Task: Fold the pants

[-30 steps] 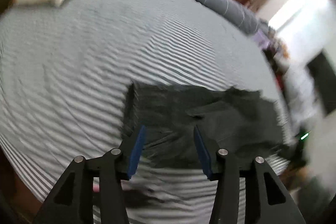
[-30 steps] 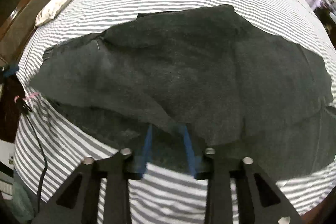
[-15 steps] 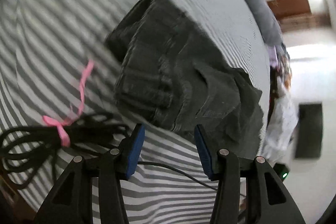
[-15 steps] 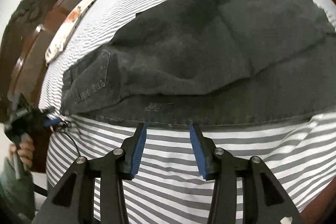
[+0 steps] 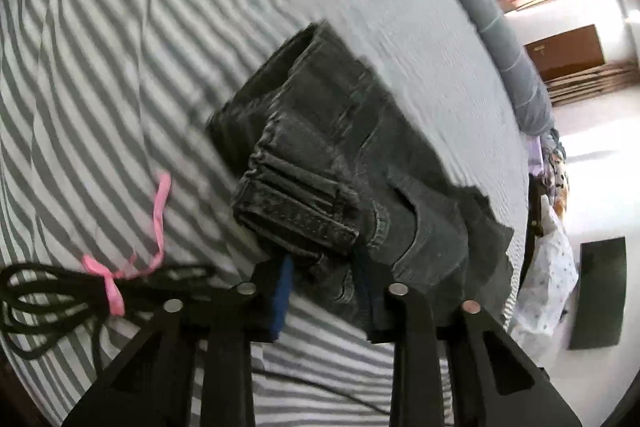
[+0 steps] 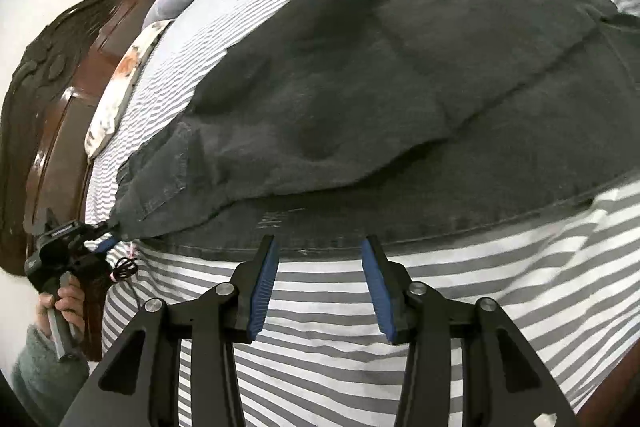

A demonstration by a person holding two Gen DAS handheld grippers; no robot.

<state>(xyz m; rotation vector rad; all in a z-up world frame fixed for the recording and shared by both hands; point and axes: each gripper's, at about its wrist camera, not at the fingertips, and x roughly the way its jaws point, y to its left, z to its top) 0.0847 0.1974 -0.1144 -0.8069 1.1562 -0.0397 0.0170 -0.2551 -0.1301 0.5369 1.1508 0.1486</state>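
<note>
Dark grey denim pants [image 6: 400, 87] lie spread across the striped bed sheet [image 6: 400, 347], one layer folded over another. In the left wrist view the bunched waistband of the pants [image 5: 340, 155] fills the gap of my left gripper [image 5: 326, 287]. Its jaws are closing and the pads press on that cloth. The right wrist view shows the left gripper [image 6: 108, 239] at the pants' far-left corner, held by a hand [image 6: 60, 307]. My right gripper [image 6: 320, 267] stands open at the pants' near edge, with only sheet between its pads.
A coiled black cable [image 5: 60, 287] tied with a pink ribbon [image 5: 158, 211] lies on the sheet left of the waistband. A grey bolster [image 5: 500, 19] runs along the bed's far side. A dark wooden headboard [image 6: 52, 107] and a patterned pillow [image 6: 120, 87] stand at the left.
My left gripper dropped to the waistband corner and its jaws narrowed onto the cloth. My right gripper slid back off the pants to their near edge and widened a little. Both views rolled.
</note>
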